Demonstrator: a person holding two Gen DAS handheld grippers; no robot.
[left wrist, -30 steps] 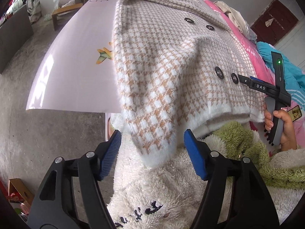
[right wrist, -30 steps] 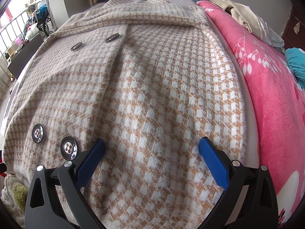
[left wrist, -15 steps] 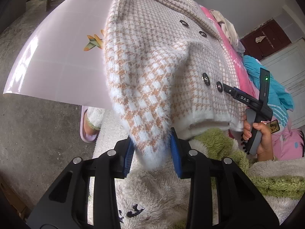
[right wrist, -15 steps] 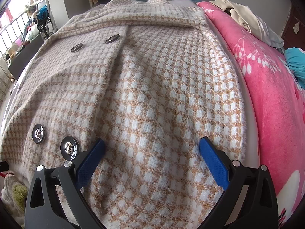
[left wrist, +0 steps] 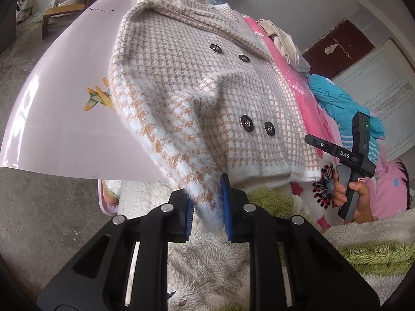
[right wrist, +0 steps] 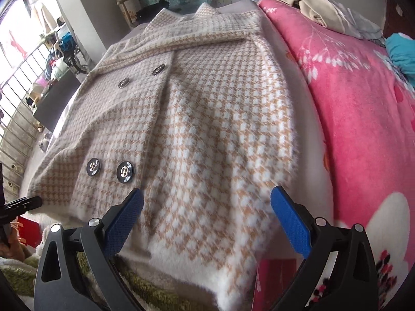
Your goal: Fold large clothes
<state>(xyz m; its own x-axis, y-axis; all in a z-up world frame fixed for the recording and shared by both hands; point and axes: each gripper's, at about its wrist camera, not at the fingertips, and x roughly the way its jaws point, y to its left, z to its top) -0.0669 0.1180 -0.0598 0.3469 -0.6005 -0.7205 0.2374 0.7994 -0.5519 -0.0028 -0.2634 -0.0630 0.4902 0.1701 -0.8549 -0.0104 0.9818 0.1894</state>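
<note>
Houndstooth coat (left wrist: 197,83) spread buttons-up over pale mat (left wrist: 59,108), pink blanket (right wrist: 363,119) alongside at 3 o'clock. Left tool (left wrist: 207,207) clamped on fuzzy white sleeve cuff (left wrist: 205,197) hanging at 6 o'clock off mat's edge. Right tool (right wrist: 207,220) spread wide apart, hovering over coat's hem (right wrist: 207,267), gripping nothing. Four dark buttons (right wrist: 125,172) toward 9 o'clock in right view.

Tan-and-white houndstooth coat (left wrist: 197,96), pink floral blanket (right wrist: 363,108), blue fingers (right wrist: 290,217)
</note>
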